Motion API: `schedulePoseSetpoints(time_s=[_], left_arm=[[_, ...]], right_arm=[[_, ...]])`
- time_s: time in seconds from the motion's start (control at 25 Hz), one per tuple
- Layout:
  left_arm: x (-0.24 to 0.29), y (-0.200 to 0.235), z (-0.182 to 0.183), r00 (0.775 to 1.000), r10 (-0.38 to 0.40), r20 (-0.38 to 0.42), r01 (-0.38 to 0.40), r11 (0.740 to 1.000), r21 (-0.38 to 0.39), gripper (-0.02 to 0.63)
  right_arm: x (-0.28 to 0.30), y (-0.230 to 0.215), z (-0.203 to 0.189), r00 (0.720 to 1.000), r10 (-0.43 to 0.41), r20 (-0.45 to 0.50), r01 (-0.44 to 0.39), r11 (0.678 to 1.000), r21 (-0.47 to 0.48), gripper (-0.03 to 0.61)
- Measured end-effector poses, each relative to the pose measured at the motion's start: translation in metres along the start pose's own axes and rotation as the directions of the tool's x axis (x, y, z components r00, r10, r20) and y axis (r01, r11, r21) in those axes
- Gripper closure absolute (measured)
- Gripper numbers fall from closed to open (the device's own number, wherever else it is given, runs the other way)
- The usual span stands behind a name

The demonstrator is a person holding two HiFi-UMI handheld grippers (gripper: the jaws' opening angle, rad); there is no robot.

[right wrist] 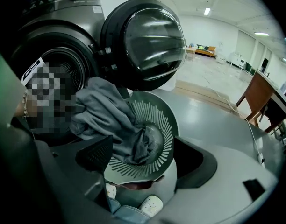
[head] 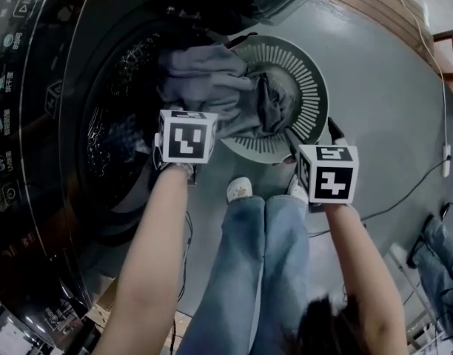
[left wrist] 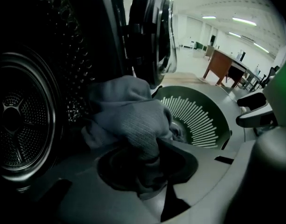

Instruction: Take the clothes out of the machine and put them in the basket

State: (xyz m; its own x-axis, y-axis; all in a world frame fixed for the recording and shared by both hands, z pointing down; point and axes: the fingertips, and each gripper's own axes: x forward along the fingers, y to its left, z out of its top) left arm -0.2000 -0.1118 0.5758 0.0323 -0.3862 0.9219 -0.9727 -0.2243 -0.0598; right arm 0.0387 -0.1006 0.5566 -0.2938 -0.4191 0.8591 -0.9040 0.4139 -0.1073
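Note:
A grey garment hangs from the mouth of the dark washing machine over into the round green slotted basket on the floor. In the left gripper view my left gripper is shut on a fold of this garment, just outside the drum. My right gripper stands open over the near rim of the basket, with nothing between its jaws. In the right gripper view, one end of the garment lies in the basket's middle.
The machine's round door stands open behind the basket. The person's shoes and jeans are just in front of the basket. A cable runs over the grey floor at the right. A wooden desk stands farther off.

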Motion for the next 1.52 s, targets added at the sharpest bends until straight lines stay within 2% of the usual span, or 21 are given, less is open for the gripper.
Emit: schedulePoseSetpoints(time_s=[0.16,0.28,0.36,0.56,0.72,0.84,0.92,1.0,1.04,1.24,1.52], left_arm=[[-0.006,-0.043,0.025,0.995,-0.076,0.060,0.075,0.997,0.020,0.508],[-0.013,-0.077,0.045,0.984,-0.149,0.103,0.146,0.989,0.038,0.511],[-0.018,-0.105,0.057,0.965,-0.229,0.131,0.223,0.973,0.058,0.512],[-0.031,-0.169,0.083,0.899,-0.397,0.184,0.386,0.918,0.094,0.511],[-0.037,-0.196,0.088,0.861,-0.471,0.191,0.460,0.882,0.103,0.511],[-0.037,-0.203,0.088,0.840,-0.504,0.202,0.502,0.862,0.066,0.501],[-0.031,-0.197,0.085,0.856,-0.480,0.194,0.484,0.875,0.025,0.447],[-0.024,-0.184,0.081,0.884,-0.427,0.188,0.438,0.899,-0.017,0.322],[-0.022,-0.176,0.079,0.895,-0.402,0.192,0.416,0.909,-0.036,0.310],[-0.018,-0.137,0.068,0.932,-0.310,0.186,0.327,0.943,-0.068,0.305],[-0.017,-0.091,0.032,0.973,-0.198,0.122,0.202,0.979,-0.022,0.299]], right_arm=[[-0.009,-0.020,-0.003,1.000,-0.025,0.005,0.025,1.000,0.012,0.179],[-0.015,-0.036,-0.010,0.999,-0.044,0.003,0.044,0.998,0.034,0.183],[-0.019,-0.045,-0.015,0.998,-0.055,0.001,0.055,0.997,0.047,0.184],[-0.024,-0.061,-0.022,0.997,-0.073,0.001,0.073,0.994,0.081,0.187],[-0.027,-0.069,-0.025,0.997,-0.078,0.000,0.078,0.993,0.090,0.189],[-0.027,-0.072,-0.025,0.997,-0.081,0.002,0.081,0.992,0.096,0.190],[-0.026,-0.073,-0.026,0.997,-0.083,0.000,0.082,0.992,0.100,0.190],[-0.026,-0.073,-0.028,0.997,-0.081,-0.004,0.081,0.992,0.100,0.192],[-0.025,-0.073,-0.029,0.997,-0.079,-0.006,0.079,0.992,0.098,0.192],[-0.022,-0.069,-0.032,0.997,-0.071,-0.017,0.072,0.993,0.089,0.192],[-0.015,-0.050,-0.028,0.999,-0.050,-0.023,0.051,0.997,0.055,0.192]])
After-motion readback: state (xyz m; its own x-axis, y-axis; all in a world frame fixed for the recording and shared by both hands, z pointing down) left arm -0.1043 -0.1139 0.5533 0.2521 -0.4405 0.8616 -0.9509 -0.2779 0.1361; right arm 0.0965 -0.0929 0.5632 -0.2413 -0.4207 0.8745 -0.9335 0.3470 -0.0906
